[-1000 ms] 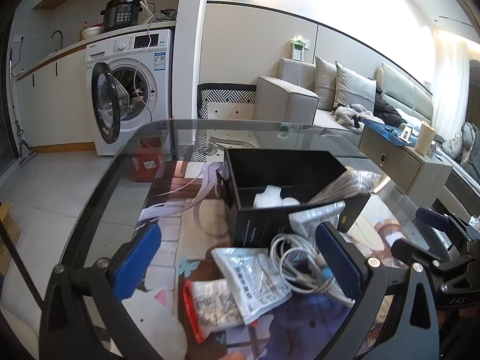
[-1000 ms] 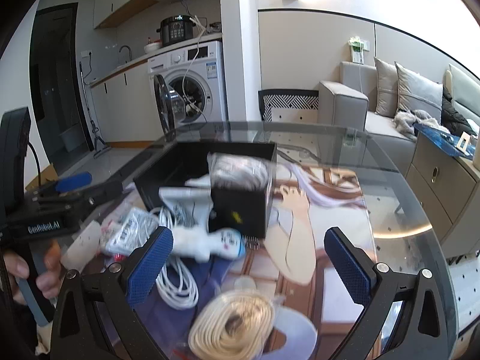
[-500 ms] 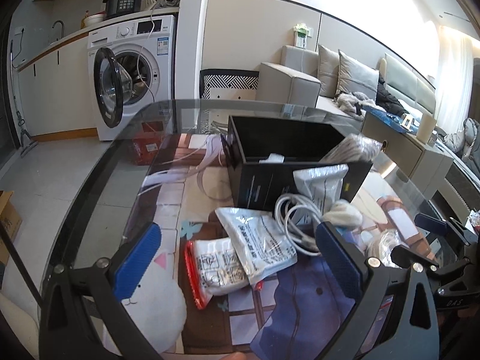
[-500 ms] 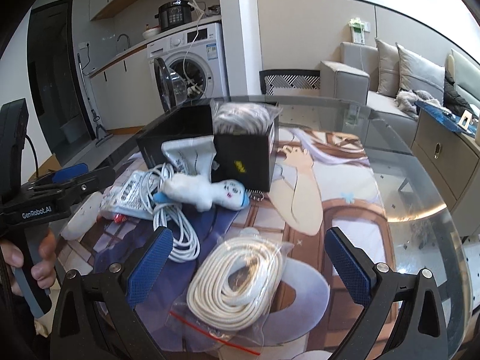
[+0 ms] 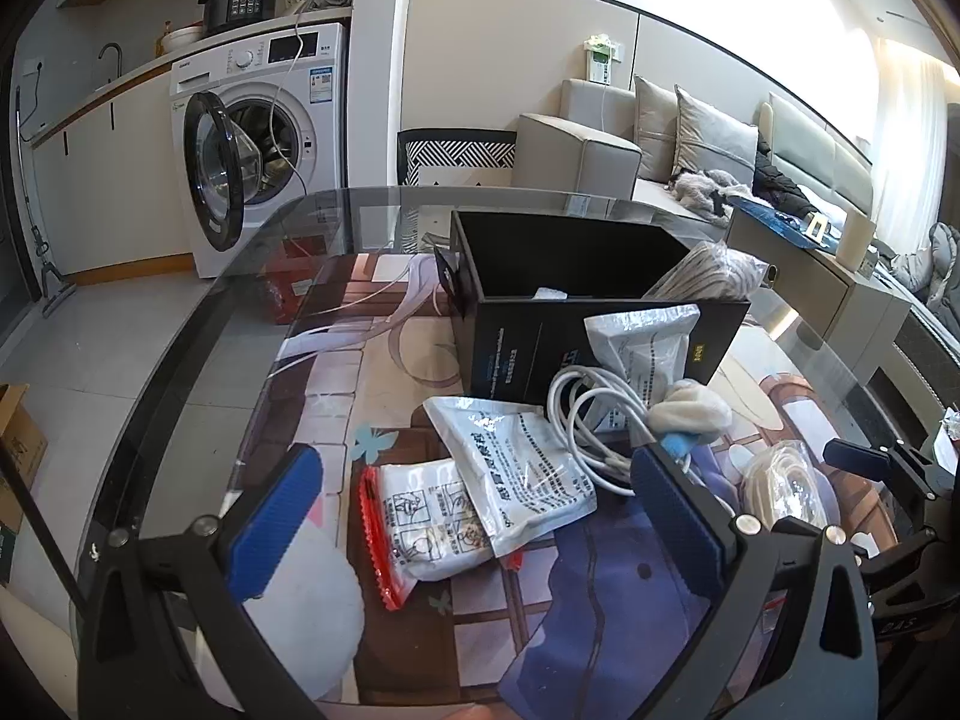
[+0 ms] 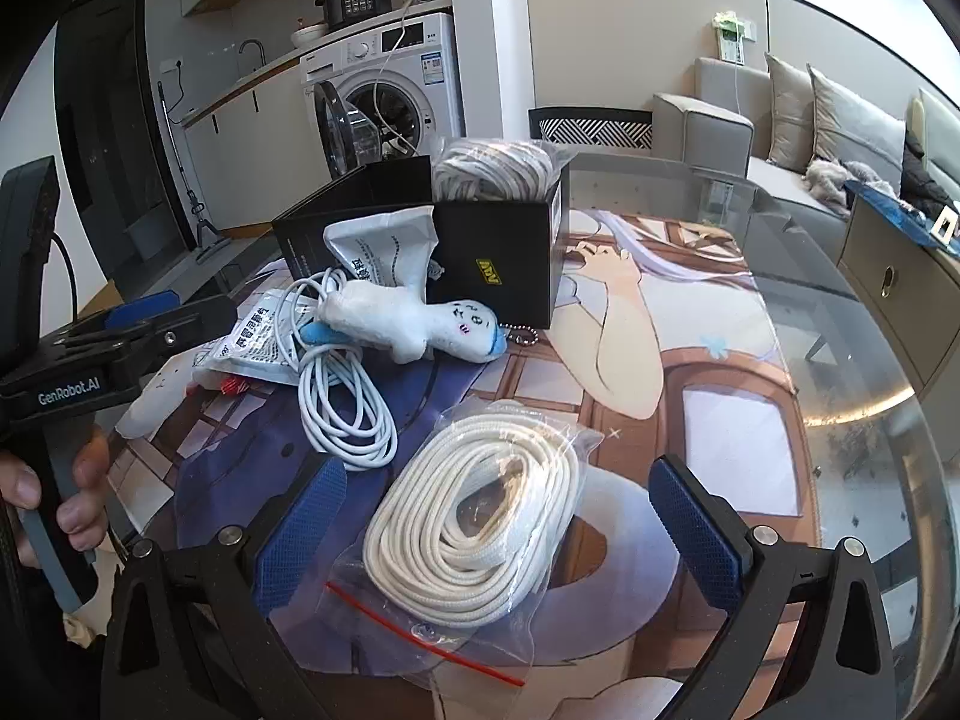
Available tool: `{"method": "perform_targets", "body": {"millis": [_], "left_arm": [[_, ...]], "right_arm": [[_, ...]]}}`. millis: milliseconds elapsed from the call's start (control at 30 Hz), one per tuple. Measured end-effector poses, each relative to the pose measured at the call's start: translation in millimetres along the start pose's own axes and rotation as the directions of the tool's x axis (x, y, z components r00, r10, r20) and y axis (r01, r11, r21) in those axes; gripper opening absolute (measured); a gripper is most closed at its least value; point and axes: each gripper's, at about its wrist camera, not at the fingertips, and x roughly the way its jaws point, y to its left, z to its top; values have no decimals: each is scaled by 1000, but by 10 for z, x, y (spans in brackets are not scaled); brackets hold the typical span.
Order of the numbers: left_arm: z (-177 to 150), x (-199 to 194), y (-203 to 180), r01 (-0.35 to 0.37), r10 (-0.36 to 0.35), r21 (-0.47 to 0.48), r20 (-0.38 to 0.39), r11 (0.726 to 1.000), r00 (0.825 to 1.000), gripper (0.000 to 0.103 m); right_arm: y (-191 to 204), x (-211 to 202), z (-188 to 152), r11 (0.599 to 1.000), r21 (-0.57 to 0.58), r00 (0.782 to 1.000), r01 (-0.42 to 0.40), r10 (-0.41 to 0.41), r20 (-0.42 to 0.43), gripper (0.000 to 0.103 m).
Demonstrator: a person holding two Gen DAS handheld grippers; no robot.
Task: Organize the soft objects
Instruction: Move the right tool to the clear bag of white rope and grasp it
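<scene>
- Hovering low over the near edge of the glass table (image 6: 852, 396), the right gripper (image 6: 501, 531) has its blue-padded jaws spread wide and holds nothing.
- Between those jaws, not touching either pad, a bag of coiled white rope (image 6: 474, 516) lies flat on the printed mat (image 6: 630, 324); its red zip strip faces the near edge.
- Spread wide too, the left gripper (image 5: 474, 525) grips nothing above the table's near left edge.
- Between the left pads lie a red-edged sachet (image 5: 420, 522) and a larger white printed packet (image 5: 516, 468) that overlaps it.
- Under the left finger (image 5: 273, 522) rests a flat white plush (image 5: 306, 612), close to the near rim.
- Further in, a loose coil of white cable (image 6: 342, 402) touches a small white plush doll (image 6: 414, 321) with blue trim, which lies on its side.
- Beyond them a black box (image 5: 600, 312) stands open near the table's middle, with another white packet (image 6: 384, 255) leaning against its front wall.
- A bag of grey cord (image 6: 495, 171) sticks up out of the box's right end; something white shows low inside, too hidden to name.
- Past the far edge stand a washing machine (image 5: 264, 138) with its door open and a sofa (image 5: 690, 144).
</scene>
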Motion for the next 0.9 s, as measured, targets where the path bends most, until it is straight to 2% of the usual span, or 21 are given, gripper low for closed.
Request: {"method": "perform_targets", "body": {"millis": [433,667,900], "left_arm": [[-15,60,34,-4,3,-10,-15,1000,1000,103],[-24,56,31,-4,3,-10,-15,1000,1000,103],[-11,59,53,-4,3,-15,-20,1000,1000,103]], "right_arm": [[8,122,-62,999,-35,998,-16,14,-53,102],[8,141,-99,996,-82,996,19,-26,-83,103],[-92,137,-84,998,-55,995,44,-49,-83,103]]}}
